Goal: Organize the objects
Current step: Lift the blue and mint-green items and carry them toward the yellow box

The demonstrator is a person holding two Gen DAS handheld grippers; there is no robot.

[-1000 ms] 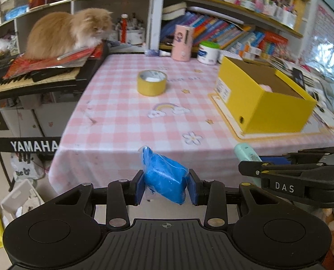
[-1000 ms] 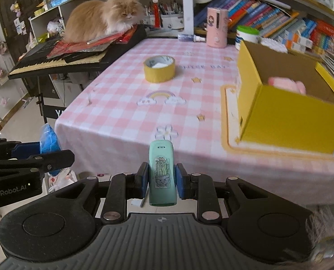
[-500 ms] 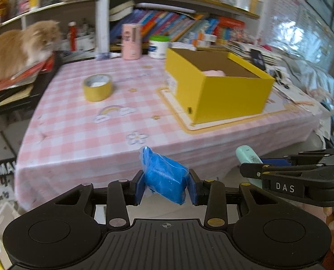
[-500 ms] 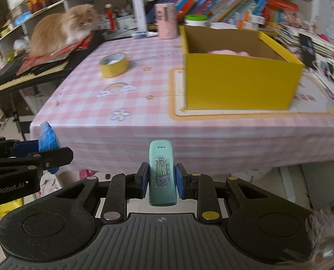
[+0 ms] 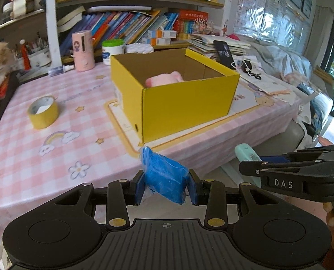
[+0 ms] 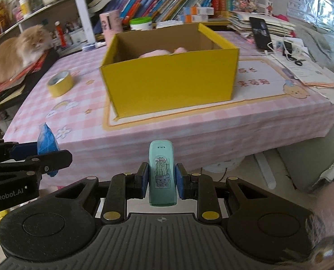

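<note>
Left tool [image 5: 165,186] is pinching a crumpled blue packet [image 5: 164,177], pads pressed into both its sides, the packet poking up and forward between them. Off to its right, the right tool [image 6: 162,178] is clamped on a mint-green case [image 6: 161,175] with a cactus drawing on its face, standing upright in the pinch. The two tools sit side by side, both just short of the table's [image 5: 43,164] near edge, above the floor. Straight ahead of the left tool, past the edge, there's the pink checked cloth, and beyond that the open yellow box [image 5: 178,103] resting on a printed mat, something pink and soft [image 5: 164,81] lying inside it. Ahead and to the left of the box, a roll of yellow tape [image 5: 43,112] lies flat on the cloth. Further out on the far left, a fluffy ginger cat [image 6: 18,51] sits beside the table, bookshelves [image 6: 167,2] behind everything.
</note>
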